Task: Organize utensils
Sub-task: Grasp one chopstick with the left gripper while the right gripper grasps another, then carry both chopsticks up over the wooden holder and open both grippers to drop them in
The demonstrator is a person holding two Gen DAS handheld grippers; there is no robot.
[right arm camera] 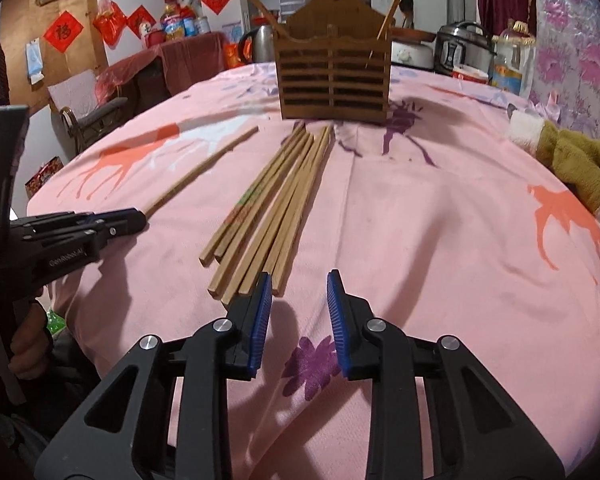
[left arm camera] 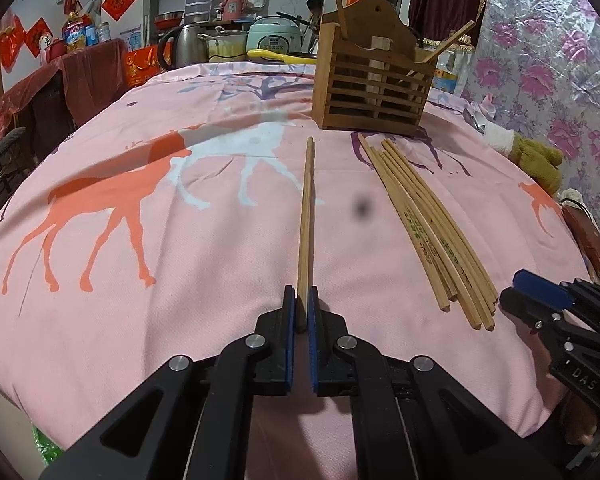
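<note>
My left gripper [left arm camera: 302, 306] is shut on the near end of a single wooden chopstick [left arm camera: 306, 220] that lies on the pink cloth and points toward the wooden slatted utensil holder [left arm camera: 374, 80]. A loose bundle of several chopsticks [left arm camera: 424, 224] lies to its right. In the right wrist view my right gripper [right arm camera: 299, 280] stands open with nothing between its pads. Its left pad is just beside the near ends of the bundle [right arm camera: 276, 208]. The holder [right arm camera: 334, 76] stands upright beyond, with a few sticks in it. The left gripper [right arm camera: 132, 216] and its chopstick [right arm camera: 204, 172] show at left.
A pink deer-print cloth [right arm camera: 440, 220] covers the table. A brown plush toy [right arm camera: 576, 160] lies at the right edge. Kettle [left arm camera: 184, 46], pots, a rice cooker [left arm camera: 274, 36] and bottles crowd the far edge behind the holder. A person's hand [right arm camera: 28, 344] holds the left gripper's handle.
</note>
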